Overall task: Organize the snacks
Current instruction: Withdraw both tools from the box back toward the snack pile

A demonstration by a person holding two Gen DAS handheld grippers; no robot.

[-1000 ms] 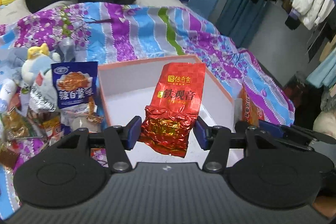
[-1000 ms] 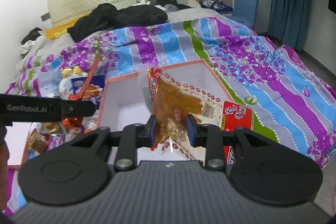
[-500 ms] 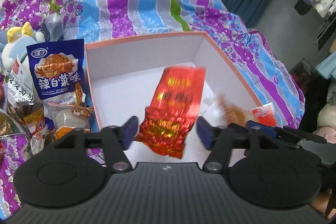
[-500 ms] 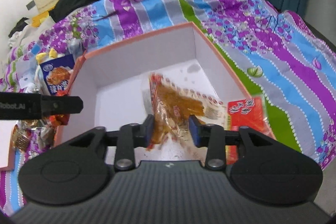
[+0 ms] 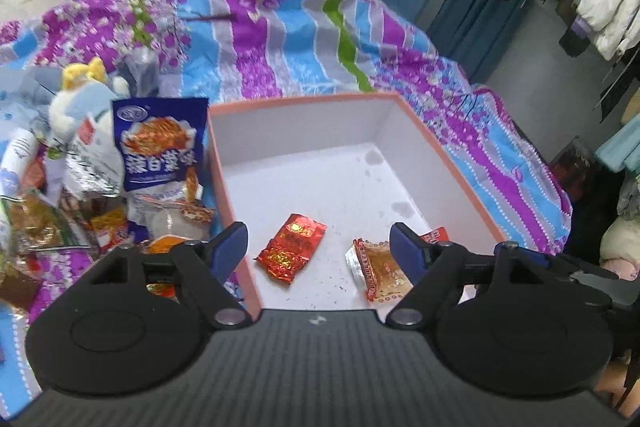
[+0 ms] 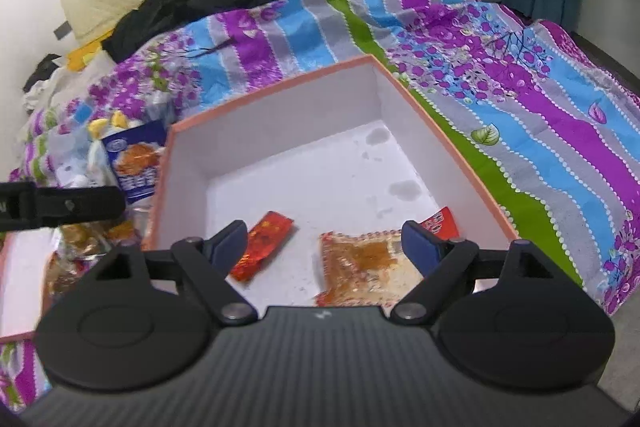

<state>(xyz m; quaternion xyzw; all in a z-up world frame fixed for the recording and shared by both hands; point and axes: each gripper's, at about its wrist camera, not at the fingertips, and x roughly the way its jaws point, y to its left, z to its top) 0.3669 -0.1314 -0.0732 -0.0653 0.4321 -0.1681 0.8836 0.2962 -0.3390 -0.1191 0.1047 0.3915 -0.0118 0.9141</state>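
box (image 5: 452, 163): red foil packet (image 5: 291, 247) and clear orange packet (image 6: 360, 269) lie flat inside, near edge
left gripper (image 5: 318, 245): spread wide, holds nothing
right gripper (image 6: 322, 245): same, nothing held
next grab: snack pile (image 5: 100, 187) left of box, so left gripper's nearer; blue bag (image 5: 158, 143) looks upright-ish, probably

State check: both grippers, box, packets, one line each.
Left gripper: open, holding nothing.
Right gripper: open, holding nothing.
Orange-rimmed white cardboard box: open-topped, on the bed.
Red foil tea packet: flat on box floor.
Clear orange-filled snack packet: flat on box floor.
Blue snack bag: outside the box, left.
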